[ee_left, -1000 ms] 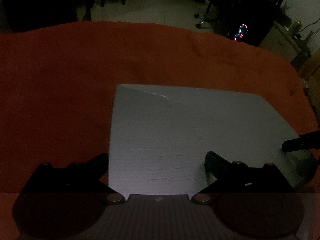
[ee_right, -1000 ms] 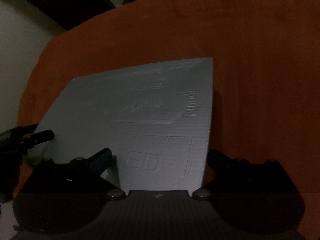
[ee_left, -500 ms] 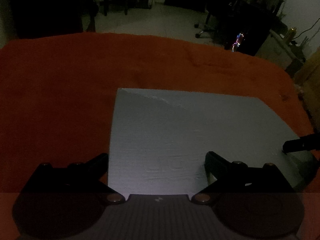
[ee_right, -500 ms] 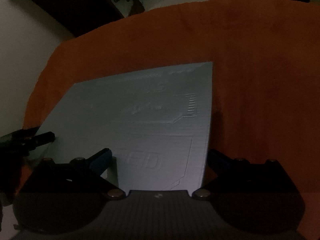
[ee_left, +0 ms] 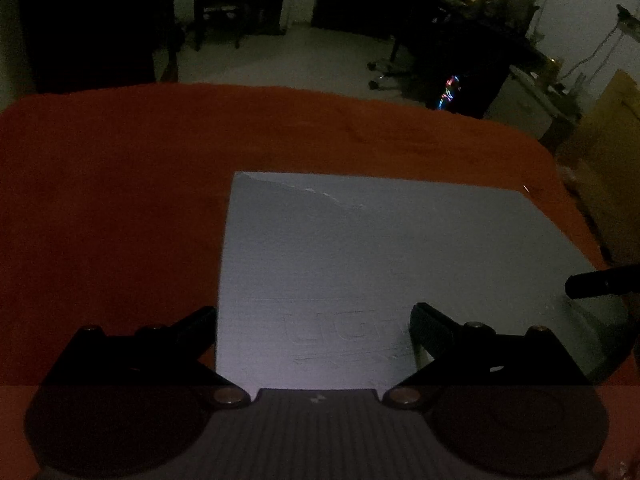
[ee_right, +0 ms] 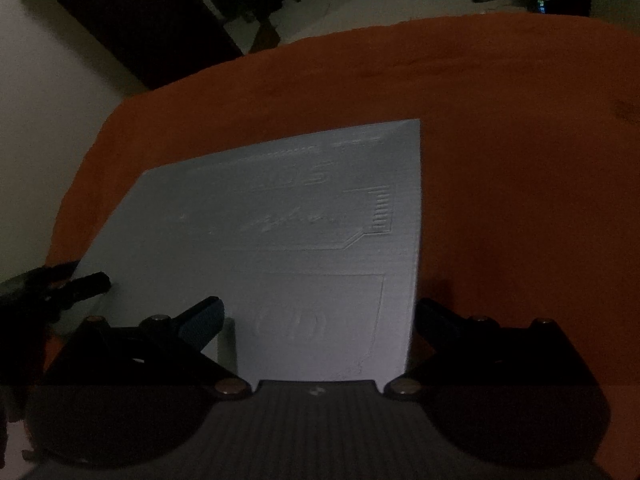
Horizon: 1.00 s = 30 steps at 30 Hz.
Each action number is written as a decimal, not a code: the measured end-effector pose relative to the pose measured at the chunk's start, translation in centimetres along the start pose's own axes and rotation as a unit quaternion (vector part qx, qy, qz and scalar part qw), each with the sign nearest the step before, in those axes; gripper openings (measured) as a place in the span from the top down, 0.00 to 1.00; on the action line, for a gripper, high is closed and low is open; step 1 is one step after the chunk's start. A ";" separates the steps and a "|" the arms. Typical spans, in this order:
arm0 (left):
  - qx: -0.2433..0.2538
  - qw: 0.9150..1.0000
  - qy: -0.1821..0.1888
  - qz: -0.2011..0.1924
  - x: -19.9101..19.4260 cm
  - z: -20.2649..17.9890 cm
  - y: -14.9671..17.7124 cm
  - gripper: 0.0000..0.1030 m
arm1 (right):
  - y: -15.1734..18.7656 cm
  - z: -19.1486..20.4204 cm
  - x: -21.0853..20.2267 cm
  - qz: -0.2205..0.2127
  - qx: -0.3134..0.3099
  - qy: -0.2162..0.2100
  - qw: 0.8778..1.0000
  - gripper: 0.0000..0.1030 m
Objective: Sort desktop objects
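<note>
A flat grey-blue board (ee_left: 380,256) with faint embossed markings lies on the orange-red tablecloth (ee_left: 112,200). My left gripper (ee_left: 314,312) is open over the board's near left part, its left finger at the board's left edge, nothing between the fingers. In the right wrist view the same board (ee_right: 300,220) fills the middle, and my right gripper (ee_right: 318,306) is open over its near right corner, its right finger just past the edge. Each view catches the other gripper's dark tip: the right gripper's finger (ee_left: 600,280) and the left gripper (ee_right: 60,284).
The room is dim. The cloth-covered table ends at a rounded far edge (ee_left: 280,90). Beyond it are pale floor, dark chairs (ee_left: 224,4), a desk with coloured lights (ee_left: 448,94) and a cardboard box (ee_left: 608,128). A pale wall (ee_right: 48,100) stands left of the table.
Both views have tilted upward, so more of the room shows and the board sits lower in frame. Both grippers stay open over the board, which has not moved.
</note>
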<state>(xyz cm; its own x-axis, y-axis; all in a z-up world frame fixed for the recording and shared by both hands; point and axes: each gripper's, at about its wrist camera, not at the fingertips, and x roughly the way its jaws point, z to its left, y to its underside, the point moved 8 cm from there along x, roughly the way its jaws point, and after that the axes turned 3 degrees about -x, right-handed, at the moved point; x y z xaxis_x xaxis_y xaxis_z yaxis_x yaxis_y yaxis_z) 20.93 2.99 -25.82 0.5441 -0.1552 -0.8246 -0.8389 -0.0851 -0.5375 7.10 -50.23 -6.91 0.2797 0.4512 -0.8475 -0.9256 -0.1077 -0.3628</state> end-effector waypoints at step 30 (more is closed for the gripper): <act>0.092 0.995 -0.042 -0.005 -2.3 -4.4 12.6 0.01 | 9.1 -3.1 14.3 0.050 0.006 0.062 0.997 0.00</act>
<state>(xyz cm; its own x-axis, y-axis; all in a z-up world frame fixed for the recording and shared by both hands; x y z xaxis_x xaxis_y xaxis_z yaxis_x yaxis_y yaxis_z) 9.07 -2.06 -29.90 0.5578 -0.0716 -0.8269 -0.8213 0.0962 -0.5623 3.48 -47.55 -23.52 0.2143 0.3261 -0.9207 -0.9534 -0.1351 -0.2697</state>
